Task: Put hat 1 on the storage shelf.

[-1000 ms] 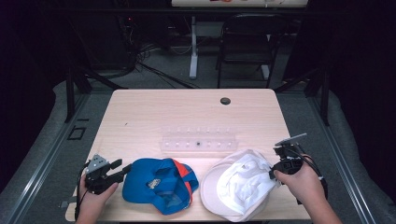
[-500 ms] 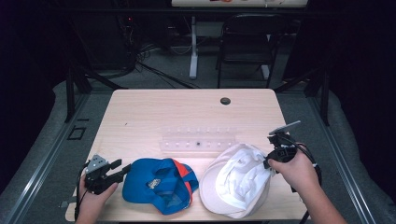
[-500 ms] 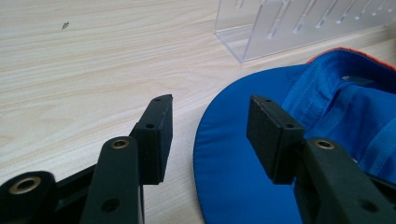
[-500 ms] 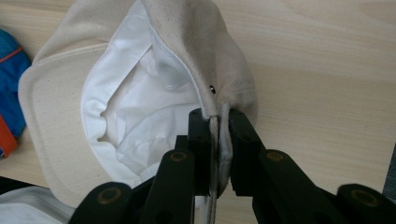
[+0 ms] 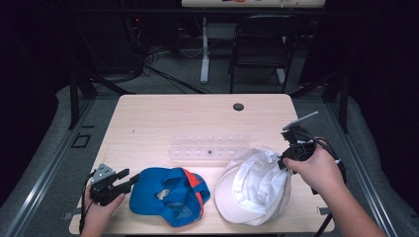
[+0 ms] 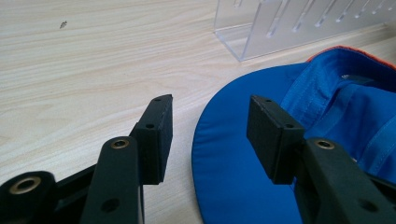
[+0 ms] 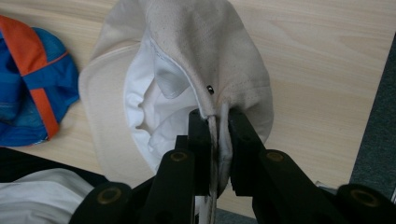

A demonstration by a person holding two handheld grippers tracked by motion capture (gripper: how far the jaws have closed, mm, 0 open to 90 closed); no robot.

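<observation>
Right gripper (image 5: 285, 159) has the white cap (image 5: 254, 186) pinched by its back edge, both jaws clamped hard on the folded fabric. In the right gripper view that same gripper (image 7: 217, 122) bites a thin seam of cream cloth, and the white cap (image 7: 187, 70) hangs away from it with its white lining showing, brim toward the blue one. The cap's back is raised off the wooden table (image 5: 163, 118) while its brim sits near the front edge.

Over on the left, the left gripper (image 5: 129, 178) sits low, jaws wide apart and gripping nothing. Its tips are just beside the brim of the blue cap (image 5: 168, 195), which lies upside down with an orange panel on its right side. In the left gripper view the left gripper (image 6: 210, 128) frames the blue cap (image 6: 243, 158) brim edge: 1 jaw over bare wood, 1 over the brim.

Behind both caps, a clear acrylic rack (image 5: 210, 148) stands across the middle of the table.
</observation>
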